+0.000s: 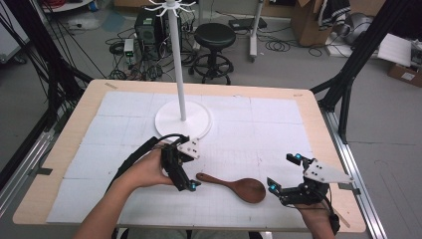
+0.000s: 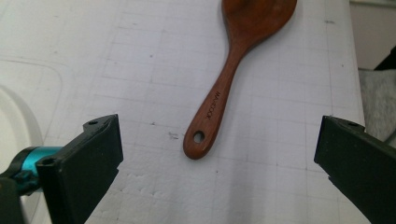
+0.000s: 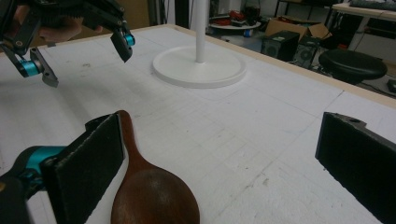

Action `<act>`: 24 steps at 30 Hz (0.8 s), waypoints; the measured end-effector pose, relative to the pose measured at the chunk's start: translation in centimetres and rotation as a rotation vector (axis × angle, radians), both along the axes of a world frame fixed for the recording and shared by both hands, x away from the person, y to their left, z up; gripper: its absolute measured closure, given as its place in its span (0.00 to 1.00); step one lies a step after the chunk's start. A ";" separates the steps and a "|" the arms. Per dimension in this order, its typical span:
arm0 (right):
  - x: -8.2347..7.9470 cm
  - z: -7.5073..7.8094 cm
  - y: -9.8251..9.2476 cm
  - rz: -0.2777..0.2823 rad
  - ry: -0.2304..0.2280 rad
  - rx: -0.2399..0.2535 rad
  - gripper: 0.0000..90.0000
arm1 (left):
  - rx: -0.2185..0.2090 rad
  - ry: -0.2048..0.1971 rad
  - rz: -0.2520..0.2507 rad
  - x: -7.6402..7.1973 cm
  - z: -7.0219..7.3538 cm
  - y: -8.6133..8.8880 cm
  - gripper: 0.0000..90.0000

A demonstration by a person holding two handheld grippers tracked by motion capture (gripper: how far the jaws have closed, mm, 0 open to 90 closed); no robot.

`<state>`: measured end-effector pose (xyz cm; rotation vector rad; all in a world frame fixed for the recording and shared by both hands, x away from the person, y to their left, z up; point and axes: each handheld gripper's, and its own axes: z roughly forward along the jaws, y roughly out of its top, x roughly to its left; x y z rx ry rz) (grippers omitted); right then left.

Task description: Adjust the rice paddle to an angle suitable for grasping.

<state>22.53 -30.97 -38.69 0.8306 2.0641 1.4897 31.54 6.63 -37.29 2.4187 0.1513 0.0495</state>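
Note:
A dark wooden spoon (image 1: 234, 185) lies flat on the white gridded mat near the table's front edge, handle pointing left and bowl to the right. My left gripper (image 1: 180, 178) is open just left of the handle end and tilted down towards it. In the left gripper view the handle end (image 2: 198, 140), with its hanging hole, lies between the wide-apart jaws of the left gripper (image 2: 219, 144). My right gripper (image 1: 284, 172) stands open just right of the bowl. In the right gripper view the spoon (image 3: 149, 191) lies beside the left jaw of the right gripper (image 3: 219, 154).
A white stand with a round base (image 1: 183, 121) and a tall pole topped by hooks (image 1: 171, 7) rises at the mat's middle back. The same stand's base (image 3: 201, 70) is seen in the right gripper view, with the left gripper (image 3: 86, 65) farther off. A black stool (image 1: 215, 35) stands on the floor beyond the table.

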 end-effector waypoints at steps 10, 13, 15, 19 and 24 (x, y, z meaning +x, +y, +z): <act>0.1 0.0 0.0 -0.001 -0.001 -0.001 0.01 | -0.096 0.009 0.089 -0.3 -0.3 3.1 0.02; 0.1 0.0 0.1 -0.001 -0.001 -0.001 0.01 | -0.122 0.010 0.122 -0.4 -0.5 4.2 0.02; 0.1 0.0 0.1 -0.001 -0.003 -0.002 0.01 | -0.149 0.003 0.147 -0.5 -0.5 5.0 0.02; 0.1 0.0 0.1 -0.001 0.000 -0.002 0.01 | -0.200 -0.015 0.193 -0.9 -0.6 6.5 0.02; 0.0 0.0 0.2 -0.002 0.006 0.002 0.01 | -0.231 -0.027 0.235 -1.5 -0.7 8.0 0.02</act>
